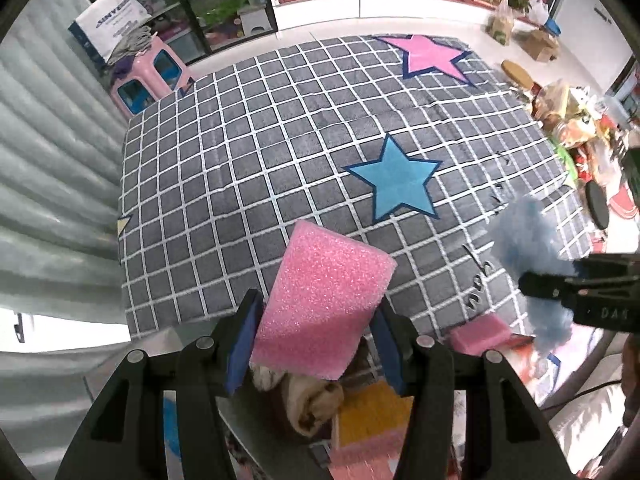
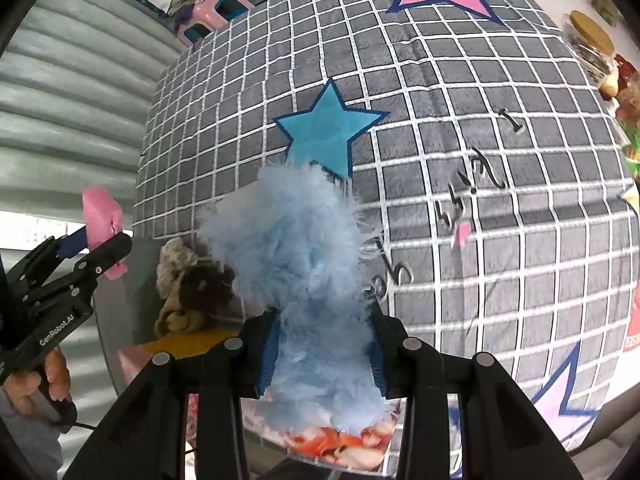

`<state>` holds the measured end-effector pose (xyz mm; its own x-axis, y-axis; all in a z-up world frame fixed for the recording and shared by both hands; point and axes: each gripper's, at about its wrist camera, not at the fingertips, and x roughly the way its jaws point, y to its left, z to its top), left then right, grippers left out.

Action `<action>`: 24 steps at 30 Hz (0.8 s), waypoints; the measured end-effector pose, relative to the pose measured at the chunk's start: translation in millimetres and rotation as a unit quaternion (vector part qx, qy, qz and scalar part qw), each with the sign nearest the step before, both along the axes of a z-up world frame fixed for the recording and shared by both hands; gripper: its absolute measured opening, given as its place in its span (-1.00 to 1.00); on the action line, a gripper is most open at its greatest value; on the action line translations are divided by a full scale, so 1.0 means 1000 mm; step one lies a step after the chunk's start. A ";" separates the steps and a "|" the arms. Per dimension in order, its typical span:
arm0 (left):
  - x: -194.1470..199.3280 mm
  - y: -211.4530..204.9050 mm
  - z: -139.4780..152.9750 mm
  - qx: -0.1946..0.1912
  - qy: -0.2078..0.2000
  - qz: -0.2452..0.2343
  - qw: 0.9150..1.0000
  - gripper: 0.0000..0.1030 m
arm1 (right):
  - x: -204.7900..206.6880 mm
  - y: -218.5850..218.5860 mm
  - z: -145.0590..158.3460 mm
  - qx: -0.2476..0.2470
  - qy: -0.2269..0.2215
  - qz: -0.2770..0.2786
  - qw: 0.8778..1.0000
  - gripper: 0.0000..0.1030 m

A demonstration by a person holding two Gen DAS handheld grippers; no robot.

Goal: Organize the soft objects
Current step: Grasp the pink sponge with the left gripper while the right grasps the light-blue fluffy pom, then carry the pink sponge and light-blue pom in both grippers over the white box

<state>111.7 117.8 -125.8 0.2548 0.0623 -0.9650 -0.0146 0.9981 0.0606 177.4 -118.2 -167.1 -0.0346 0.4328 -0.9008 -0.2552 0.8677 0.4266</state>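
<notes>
Left wrist view: one left gripper (image 1: 320, 320) pinches one pink rectangular foam sponge (image 1: 324, 300), pointing steeply down over a grey checked star-patterned rug (image 1: 240, 152); one right gripper (image 2: 324, 344) pinches one fluffy pale-blue feather bundle (image 2: 304, 264), also angled downward.

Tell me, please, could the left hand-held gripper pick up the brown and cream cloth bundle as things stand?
Probably not yet: the left hand-held gripper is shut on the pink foam block, so its jaws are full. The cloth bundle lies just beneath it, uncovered, so the way looks free once the block is released.
</notes>
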 end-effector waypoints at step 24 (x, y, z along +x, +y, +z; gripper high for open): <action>-0.141 0.048 0.043 -0.038 -0.036 0.134 0.990 0.11 | -0.106 0.051 0.061 0.010 -0.028 0.047 0.998 -0.23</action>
